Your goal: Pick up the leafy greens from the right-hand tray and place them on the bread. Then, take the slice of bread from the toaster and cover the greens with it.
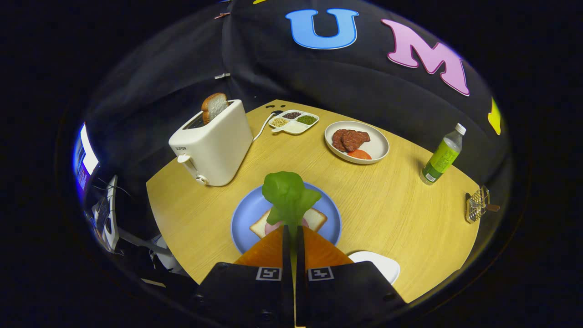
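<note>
Our gripper [292, 230] clamps the leafy greens [288, 197] above the bread [314, 217] on the blue plate [248, 210]. The toaster [214, 146] holds a slice [213, 106]; bare table [401, 205] lies alongside.

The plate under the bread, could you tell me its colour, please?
Light blue plate, seen in the gripper view.

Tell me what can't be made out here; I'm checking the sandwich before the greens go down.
- Bread on the blue plate: middle and pink topping hidden by the greens and gripper.
- White dish: partly behind the gripper.
- Toast: lower part inside the toaster.
- Divided dish: contents too small.
</note>
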`<move>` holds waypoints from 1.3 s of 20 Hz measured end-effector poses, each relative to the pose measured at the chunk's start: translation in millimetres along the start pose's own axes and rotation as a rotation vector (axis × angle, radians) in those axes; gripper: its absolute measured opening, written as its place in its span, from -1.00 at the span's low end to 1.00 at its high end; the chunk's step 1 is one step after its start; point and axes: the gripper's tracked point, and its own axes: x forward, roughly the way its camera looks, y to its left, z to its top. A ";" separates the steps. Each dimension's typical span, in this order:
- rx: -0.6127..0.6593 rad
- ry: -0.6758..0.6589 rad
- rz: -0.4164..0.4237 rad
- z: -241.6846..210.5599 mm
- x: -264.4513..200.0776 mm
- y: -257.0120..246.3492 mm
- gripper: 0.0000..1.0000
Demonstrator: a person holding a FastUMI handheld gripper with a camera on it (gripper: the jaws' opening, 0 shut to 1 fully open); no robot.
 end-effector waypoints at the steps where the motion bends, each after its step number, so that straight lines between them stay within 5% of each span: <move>1: 0.003 0.006 0.002 2.0 6.0 3.4 -0.87; 6: 0.009 0.030 -0.014 5.0 25.8 6.8 -0.87; 9: 0.016 0.030 -0.048 6.0 32.3 -1.0 -0.68; 13: 0.013 -0.013 -0.086 15.7 31.0 -8.1 0.48; 20: 0.010 -0.046 -0.079 27.9 12.7 -6.0 0.48; 26: -0.011 -0.151 -0.037 80.6 -6.6 29.0 0.47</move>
